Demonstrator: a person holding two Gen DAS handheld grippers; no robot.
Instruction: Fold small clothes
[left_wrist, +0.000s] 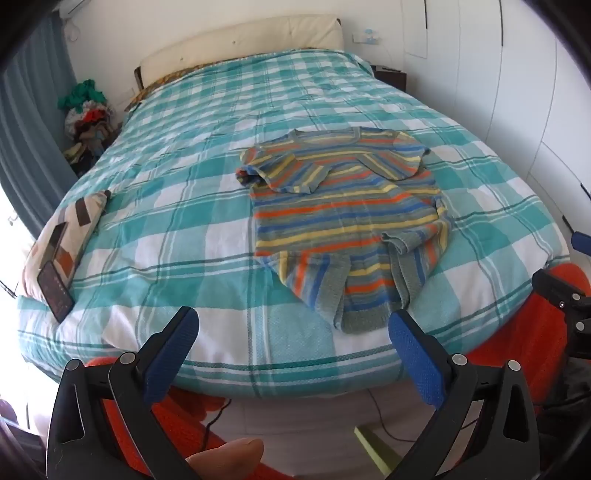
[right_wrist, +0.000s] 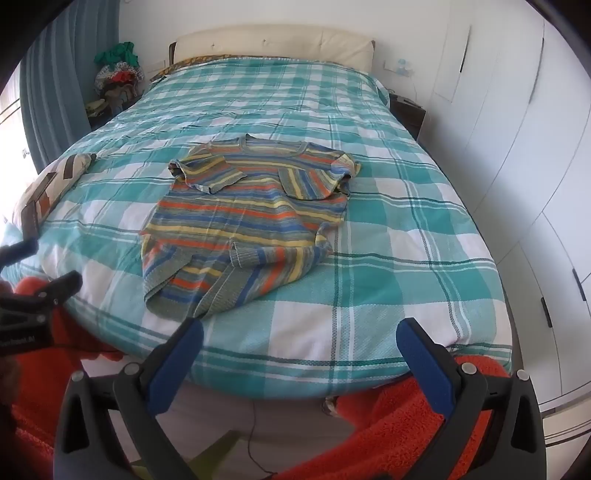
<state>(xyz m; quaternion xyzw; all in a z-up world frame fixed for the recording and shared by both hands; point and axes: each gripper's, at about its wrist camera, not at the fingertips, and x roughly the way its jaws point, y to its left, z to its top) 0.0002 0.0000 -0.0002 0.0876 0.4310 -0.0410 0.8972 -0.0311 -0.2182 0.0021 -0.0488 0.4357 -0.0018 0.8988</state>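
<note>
A small striped knitted top (left_wrist: 343, 206) (right_wrist: 243, 218), in orange, yellow, blue and grey-green, lies on the checked teal bedspread (left_wrist: 184, 206) (right_wrist: 406, 221) near the foot of the bed. Both sleeves are folded in over the chest and the hem is rumpled. My left gripper (left_wrist: 293, 326) hangs open over the bed's near edge, below and left of the hem, with nothing between its blue pads. My right gripper (right_wrist: 301, 338) is open too, just below and right of the hem, holding nothing. Each gripper shows at the side of the other's view.
A patterned cushion (left_wrist: 68, 236) (right_wrist: 51, 181) with a dark phone (left_wrist: 55, 291) leaning on it lies at the bed's left edge. A heap of clothes (left_wrist: 86, 122) stands by the curtain. White wardrobe doors (right_wrist: 517, 147) run along the right. An orange fleece garment (right_wrist: 388, 424) is below.
</note>
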